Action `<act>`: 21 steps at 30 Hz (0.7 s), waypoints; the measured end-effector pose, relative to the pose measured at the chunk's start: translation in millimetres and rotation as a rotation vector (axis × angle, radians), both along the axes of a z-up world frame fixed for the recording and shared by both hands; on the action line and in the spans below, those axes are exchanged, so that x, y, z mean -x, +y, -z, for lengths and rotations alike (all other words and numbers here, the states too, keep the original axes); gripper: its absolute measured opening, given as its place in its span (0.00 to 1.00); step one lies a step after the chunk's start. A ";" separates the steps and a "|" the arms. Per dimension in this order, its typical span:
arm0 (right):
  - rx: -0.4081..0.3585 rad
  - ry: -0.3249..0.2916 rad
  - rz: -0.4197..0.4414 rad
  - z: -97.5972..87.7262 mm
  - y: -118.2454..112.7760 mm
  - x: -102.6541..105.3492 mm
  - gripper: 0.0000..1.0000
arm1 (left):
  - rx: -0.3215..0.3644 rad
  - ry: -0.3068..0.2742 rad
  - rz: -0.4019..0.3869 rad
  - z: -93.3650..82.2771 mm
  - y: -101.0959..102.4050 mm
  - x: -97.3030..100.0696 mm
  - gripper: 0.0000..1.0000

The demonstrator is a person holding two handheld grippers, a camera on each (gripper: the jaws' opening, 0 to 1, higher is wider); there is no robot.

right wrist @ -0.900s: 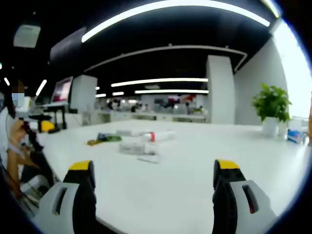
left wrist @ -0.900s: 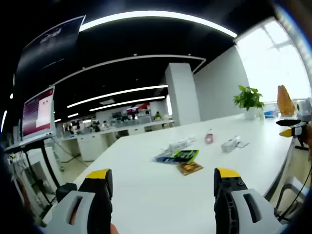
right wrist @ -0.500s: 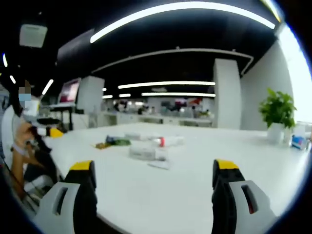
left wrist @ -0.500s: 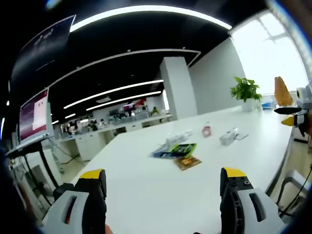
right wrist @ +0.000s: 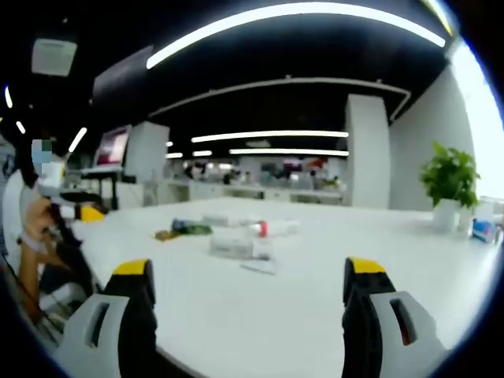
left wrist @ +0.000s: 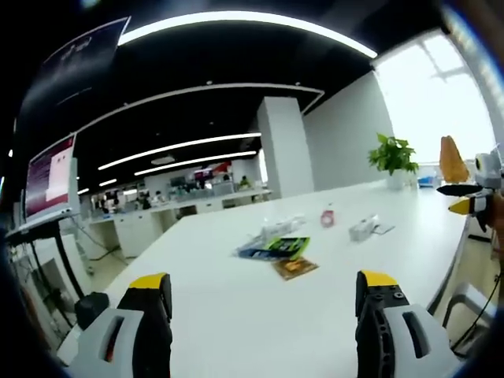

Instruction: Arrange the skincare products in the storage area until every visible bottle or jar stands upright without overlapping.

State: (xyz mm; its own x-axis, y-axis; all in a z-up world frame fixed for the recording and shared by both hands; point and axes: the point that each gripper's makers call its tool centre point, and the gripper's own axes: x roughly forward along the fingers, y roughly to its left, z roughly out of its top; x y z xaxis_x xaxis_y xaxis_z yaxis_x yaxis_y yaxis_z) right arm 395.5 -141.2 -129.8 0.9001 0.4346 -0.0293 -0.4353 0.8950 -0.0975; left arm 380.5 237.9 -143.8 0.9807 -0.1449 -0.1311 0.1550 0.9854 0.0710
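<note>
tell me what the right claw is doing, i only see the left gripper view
observer: right claw is open, nothing between its jaws, over the near edge of the table.
operator: whats closest to it
observer: a white box, lying flat well ahead of the jaws.
operator: anything upright near that
observer: not from this side. The red-capped tube behind the box lies on its side too.
</note>
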 end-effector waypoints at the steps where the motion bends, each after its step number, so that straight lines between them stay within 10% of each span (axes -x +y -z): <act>1: -0.003 0.004 0.000 1.1 -0.1 -0.7 0.99 | 0.000 0.001 -0.004 0.3 1.1 -0.3 0.99; 21: 0.008 0.027 -0.064 7.8 9.4 -11.0 0.98 | 0.020 0.016 0.015 2.7 1.0 -5.9 0.99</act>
